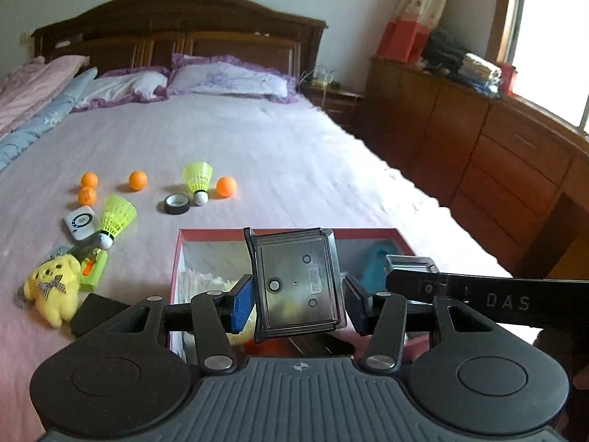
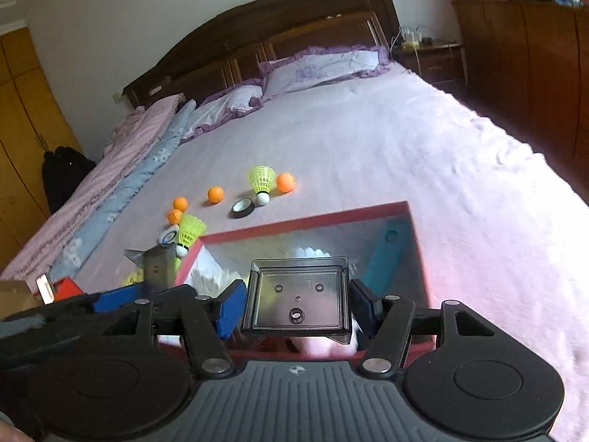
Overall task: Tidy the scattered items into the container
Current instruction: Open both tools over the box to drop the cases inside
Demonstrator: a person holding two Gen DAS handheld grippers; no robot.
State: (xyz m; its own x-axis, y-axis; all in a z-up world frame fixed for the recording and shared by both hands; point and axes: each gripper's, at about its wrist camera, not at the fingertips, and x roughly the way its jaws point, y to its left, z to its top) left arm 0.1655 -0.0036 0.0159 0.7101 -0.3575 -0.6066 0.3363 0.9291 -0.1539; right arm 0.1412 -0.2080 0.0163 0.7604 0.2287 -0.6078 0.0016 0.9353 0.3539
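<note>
Both grippers hang over the near end of the bed, each clenched on a smoky transparent plastic tray. The left gripper holds its tray tilted, blue pads pressed to both sides; the right gripper holds its tray squarer, hollow side facing the camera. Both point downward toward the red-rimmed box just under them, the left one close at the right one's side.

The box sits near the bed's right edge, with only a strip of sheet between it and the drop to the floor. Inside it lie a teal object along the right wall, white feathered shuttlecocks and something yellow, partly hidden by the trays.

To the left of the box the sheet is crowded: a yellow plush dog, a green toy, a white device and a yellow shuttlecock. Beyond the box lie a tape roll, a second yellow shuttlecock and four orange balls. Past those the sheet runs bare up to the pillows and the dark headboard. Folded quilts line the left edge; wooden cabinets stand along the right.
</note>
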